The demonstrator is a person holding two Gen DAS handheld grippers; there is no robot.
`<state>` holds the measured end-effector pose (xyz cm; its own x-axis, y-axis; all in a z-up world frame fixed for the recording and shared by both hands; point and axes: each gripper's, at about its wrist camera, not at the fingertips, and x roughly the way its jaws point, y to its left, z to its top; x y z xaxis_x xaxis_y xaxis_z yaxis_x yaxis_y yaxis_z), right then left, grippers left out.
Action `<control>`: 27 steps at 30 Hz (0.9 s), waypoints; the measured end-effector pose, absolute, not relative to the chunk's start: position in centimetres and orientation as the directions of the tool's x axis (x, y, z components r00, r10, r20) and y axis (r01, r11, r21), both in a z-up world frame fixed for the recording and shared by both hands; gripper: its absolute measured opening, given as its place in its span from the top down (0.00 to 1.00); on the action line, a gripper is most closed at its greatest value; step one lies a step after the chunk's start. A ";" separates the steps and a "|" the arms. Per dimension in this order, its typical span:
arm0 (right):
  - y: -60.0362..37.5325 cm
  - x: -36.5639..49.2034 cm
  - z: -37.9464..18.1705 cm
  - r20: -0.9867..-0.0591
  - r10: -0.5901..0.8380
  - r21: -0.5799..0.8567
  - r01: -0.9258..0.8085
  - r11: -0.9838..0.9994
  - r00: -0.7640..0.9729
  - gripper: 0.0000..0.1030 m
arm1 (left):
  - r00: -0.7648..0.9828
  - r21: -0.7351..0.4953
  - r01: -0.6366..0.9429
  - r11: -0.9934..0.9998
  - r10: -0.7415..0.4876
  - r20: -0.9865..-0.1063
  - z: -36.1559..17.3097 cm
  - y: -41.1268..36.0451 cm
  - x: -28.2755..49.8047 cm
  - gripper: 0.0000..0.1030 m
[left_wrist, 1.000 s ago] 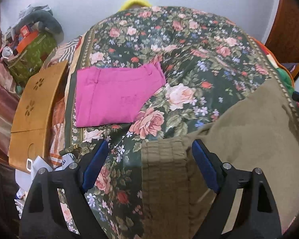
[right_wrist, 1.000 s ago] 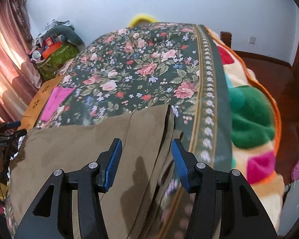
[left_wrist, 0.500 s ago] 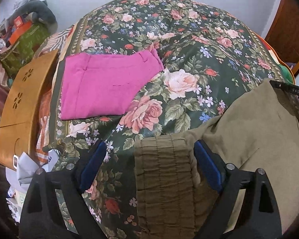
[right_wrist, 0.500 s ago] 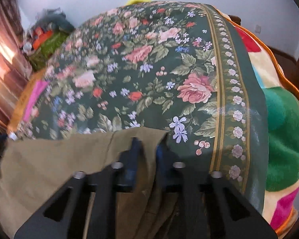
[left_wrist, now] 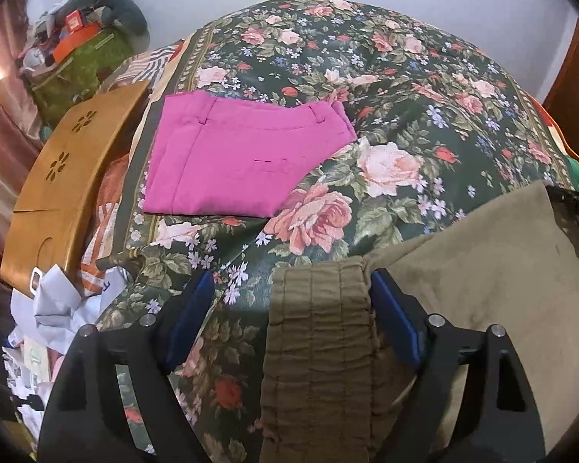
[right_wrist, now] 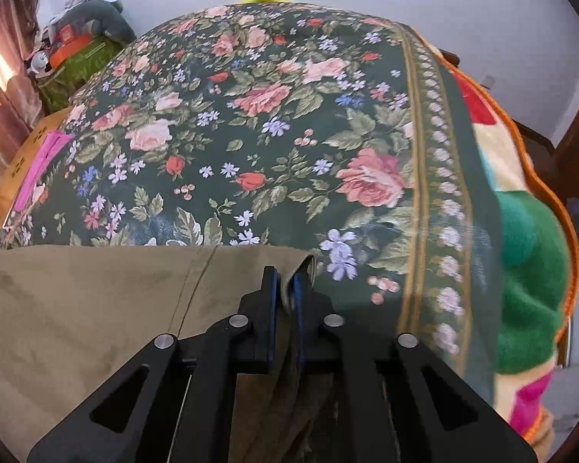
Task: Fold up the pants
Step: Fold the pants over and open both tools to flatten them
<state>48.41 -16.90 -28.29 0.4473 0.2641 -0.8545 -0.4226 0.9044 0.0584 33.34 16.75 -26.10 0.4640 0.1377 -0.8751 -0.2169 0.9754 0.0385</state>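
Note:
Olive-brown pants point(left_wrist: 463, 301) lie across the near edge of a floral bed cover point(left_wrist: 405, 96). Their gathered elastic waistband point(left_wrist: 316, 328) sits between the fingers of my left gripper point(left_wrist: 291, 281), whose jaws are closing. The right blue pad is at the band's edge and the left pad stands well off it. In the right wrist view, my right gripper point(right_wrist: 285, 277) is shut on the hem corner of the olive pants point(right_wrist: 96, 301), with cloth bunched between the pads.
Folded pink pants point(left_wrist: 243, 162) lie on the cover at the far left. A wooden lap table point(left_wrist: 58, 177), loose papers point(left_wrist: 58, 308) and a pile of clutter point(left_wrist: 81, 38) stand to the left. A bright multicoloured blanket point(right_wrist: 521, 231) hangs along the right side.
My right gripper moved forward and down over the pants' hem and closed on it. The left gripper sank a little toward the waistband, still spread around it.

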 end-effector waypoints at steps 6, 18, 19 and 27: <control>-17.1 45.5 -24.2 -0.813 0.350 0.126 -0.446 0.886 0.466 0.72 | 0.492 0.065 -0.156 0.986 0.135 -0.860 -23.0 15.6 32.0 0.19; -12.0 38.3 -19.7 -0.733 0.548 0.241 -0.601 0.762 0.402 0.22 | 0.517 -0.003 -0.088 0.996 0.043 -0.855 -19.7 11.8 33.5 0.00; -11.3 38.0 -20.1 -0.740 0.557 0.254 -0.612 0.749 0.376 0.22 | 0.503 -0.014 -0.080 0.997 0.028 -0.864 -20.1 11.4 33.8 0.00; -8.2 37.3 -26.4 -0.840 0.507 0.303 -0.610 0.732 0.191 0.22 | 0.356 -0.018 -0.003 1.000 -0.016 -0.934 -25.5 9.1 35.4 0.00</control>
<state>37.28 -8.17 -26.45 0.1914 0.5070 -0.8404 -0.6102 0.7321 0.3027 35.45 9.15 -25.47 0.3557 -0.0162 -0.9345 -0.0029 0.9998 -0.0184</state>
